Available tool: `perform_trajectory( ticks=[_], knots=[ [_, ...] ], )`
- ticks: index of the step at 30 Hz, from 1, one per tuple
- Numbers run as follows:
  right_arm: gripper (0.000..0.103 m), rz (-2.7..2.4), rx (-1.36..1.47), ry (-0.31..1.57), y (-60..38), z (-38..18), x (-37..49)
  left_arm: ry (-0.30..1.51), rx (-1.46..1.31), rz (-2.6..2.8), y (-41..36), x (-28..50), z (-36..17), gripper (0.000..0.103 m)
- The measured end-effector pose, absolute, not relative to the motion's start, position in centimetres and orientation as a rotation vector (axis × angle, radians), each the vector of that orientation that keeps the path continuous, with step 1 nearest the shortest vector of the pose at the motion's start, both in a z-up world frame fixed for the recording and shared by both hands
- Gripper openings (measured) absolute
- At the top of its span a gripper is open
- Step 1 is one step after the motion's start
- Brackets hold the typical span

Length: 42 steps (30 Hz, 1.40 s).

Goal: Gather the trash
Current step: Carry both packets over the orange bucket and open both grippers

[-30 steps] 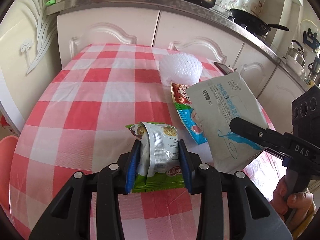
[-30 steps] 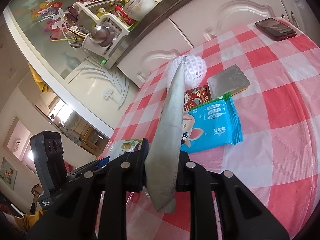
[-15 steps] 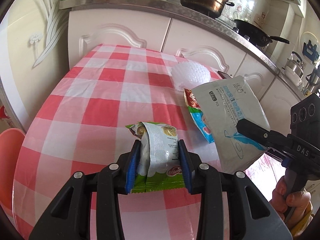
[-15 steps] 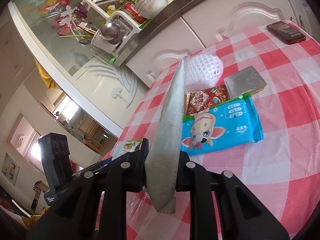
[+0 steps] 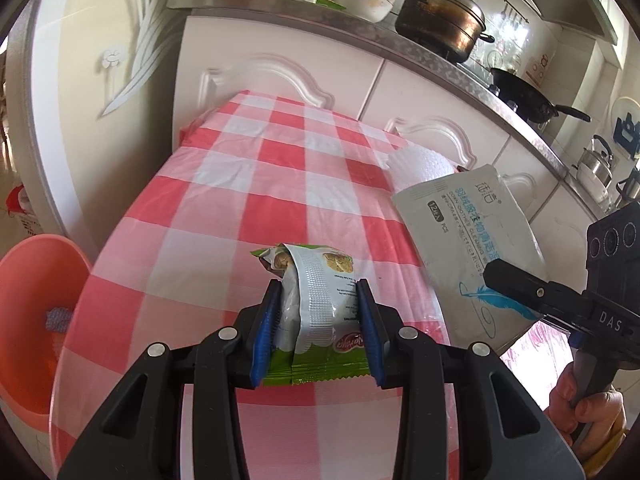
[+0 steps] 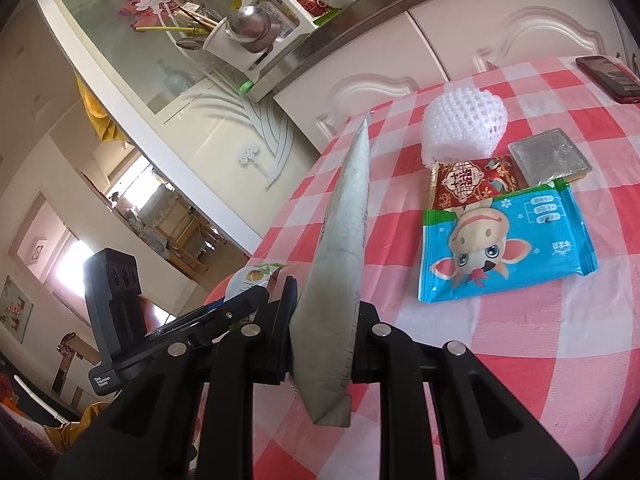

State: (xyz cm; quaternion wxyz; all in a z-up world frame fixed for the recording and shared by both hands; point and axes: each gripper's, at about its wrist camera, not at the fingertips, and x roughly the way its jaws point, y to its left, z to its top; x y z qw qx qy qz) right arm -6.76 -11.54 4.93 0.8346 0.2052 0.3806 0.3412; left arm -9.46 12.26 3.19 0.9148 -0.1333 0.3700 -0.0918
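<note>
My left gripper is shut on a green and white snack wrapper and holds it above the red checked table, near its left edge. My right gripper is shut on a grey-white wipes pack, held edge-on; the pack also shows in the left wrist view. A blue cartoon wrapper, a red wrapper, a silver packet and a white foam net lie on the table. An orange-pink bin stands left of the table.
White cabinets with a steel counter run behind the table. A dark phone lies at the table's far right. The left gripper also shows in the right wrist view.
Both grippers have drawn back toward the table's left edge with their packs. The orange-pink bin has come fully into the left wrist view.
</note>
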Motion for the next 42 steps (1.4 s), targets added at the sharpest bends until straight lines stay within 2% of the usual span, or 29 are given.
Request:
perform_trajectory(
  ticks=[16,24,33,42],
  knots=[
    [0.021,0.853,0.431,0.949,-4.7,5.0,-5.5,0.724,-0.33,-0.069,19.6,-12.3,3.5,0.039],
    [0.021,0.966,0.304,0.983,2.1,6.6,-5.0,0.699,-0.378,0.079,25.9,-14.7,3.4,0.039],
    [0.021,1.093,0.139,1.05,11.4,6.6,-5.3,0.695,-0.456,0.246,32.8,-16.7,1.4,0.039],
    [0.021,1.116,0.043,1.166,17.7,4.4,-4.2,0.726,-0.506,0.299,35.3,-17.3,-1.3,0.039]
  ],
)
